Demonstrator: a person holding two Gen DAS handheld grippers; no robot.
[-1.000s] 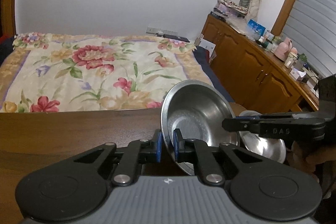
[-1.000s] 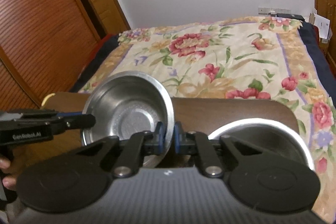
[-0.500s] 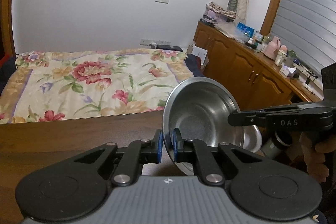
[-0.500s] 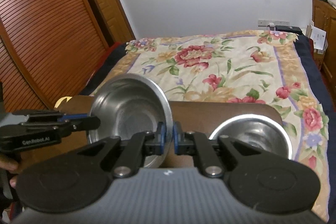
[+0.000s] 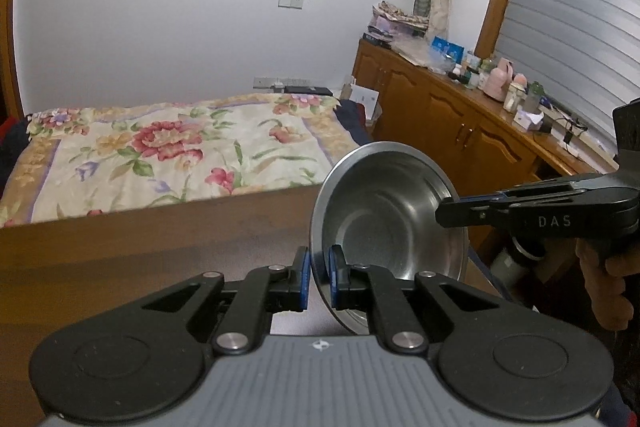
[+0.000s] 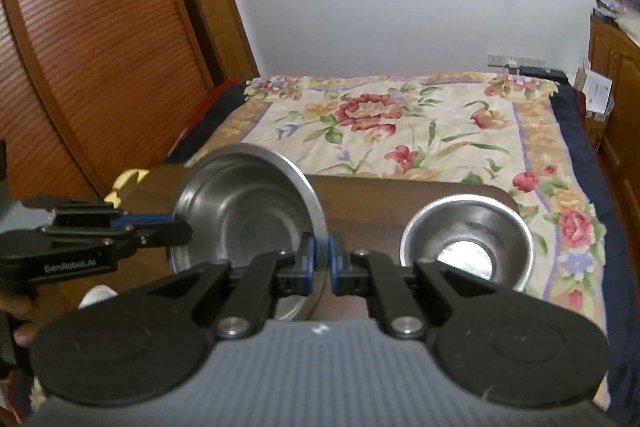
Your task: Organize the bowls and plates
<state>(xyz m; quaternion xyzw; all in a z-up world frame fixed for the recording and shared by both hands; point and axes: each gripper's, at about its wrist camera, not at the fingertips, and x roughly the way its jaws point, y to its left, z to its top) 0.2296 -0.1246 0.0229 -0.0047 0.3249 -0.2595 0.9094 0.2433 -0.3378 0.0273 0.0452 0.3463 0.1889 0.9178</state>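
Both grippers hold one steel bowl [image 5: 384,211] by its rim, lifted above the brown table [image 5: 160,239]. My left gripper [image 5: 319,277] is shut on the bowl's left rim, and my right gripper shows there [image 5: 448,213] clamped on the far right rim. In the right wrist view my right gripper [image 6: 322,263] is shut on the same bowl [image 6: 240,211], with the left gripper [image 6: 182,231] on the opposite rim. A second steel bowl [image 6: 466,239] sits upright on the table at the right.
A bed with a floral cover [image 5: 172,155] lies beyond the table's far edge. A wooden sideboard [image 5: 460,111] with bottles and clutter runs along the right wall. A slatted wooden door [image 6: 80,47] stands at the left.
The held bowl has been lifted higher above the table, both grippers rising with it. The second bowl stays on the table and now looks smaller and farther below.
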